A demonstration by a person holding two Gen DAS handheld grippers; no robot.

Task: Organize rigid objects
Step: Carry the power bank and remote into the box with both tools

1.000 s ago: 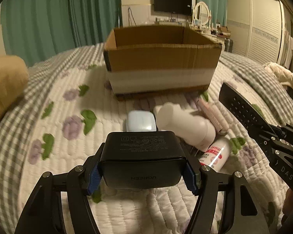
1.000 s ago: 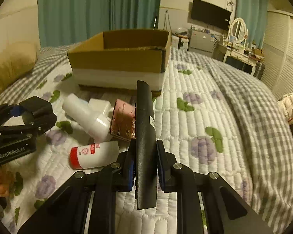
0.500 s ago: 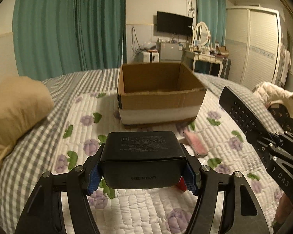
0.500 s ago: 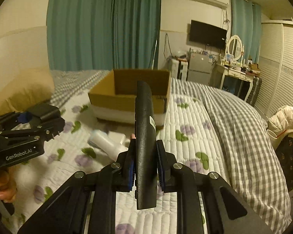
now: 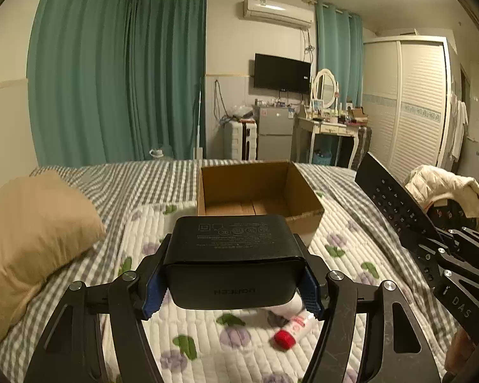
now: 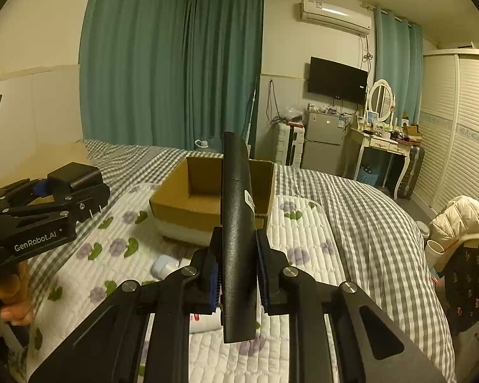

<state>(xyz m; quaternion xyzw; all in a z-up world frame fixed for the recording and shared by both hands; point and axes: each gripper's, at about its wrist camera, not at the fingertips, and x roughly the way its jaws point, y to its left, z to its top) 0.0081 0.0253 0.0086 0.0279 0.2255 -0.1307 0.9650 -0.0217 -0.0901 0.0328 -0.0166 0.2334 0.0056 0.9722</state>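
The left gripper (image 5: 233, 284) is clamped on a black charger block (image 5: 231, 260), its blue-padded fingers (image 5: 153, 290) pressing the two short sides. The block lies flat and broadside, its long axis running left to right across the jaws; the face with small printed symbols is turned up and the branded face, lettering upside down in the left wrist view, looks back at the camera. It is held in the air above the quilt (image 5: 143, 226), short of the cardboard box (image 5: 258, 188).

The right gripper (image 6: 238, 271) is closed on a black remote control (image 6: 236, 223), gripped near its lower third by its thin edges. The remote's long axis runs forward and upward along the fingers, its far end pointing toward the box (image 6: 188, 204). A small white label shows on its right side. In the left wrist view the same remote (image 5: 392, 201) shows its button face, tilted up to the left.

The box stands open on the floral quilt, its bare floor visible. On the quilt below the grippers lie a white tube with a red cap (image 5: 292, 332) and a pale blue case (image 6: 164, 266). A tan pillow (image 5: 28, 236) sits at the left of the bed. A hand (image 6: 11, 300) holds the left gripper's handle
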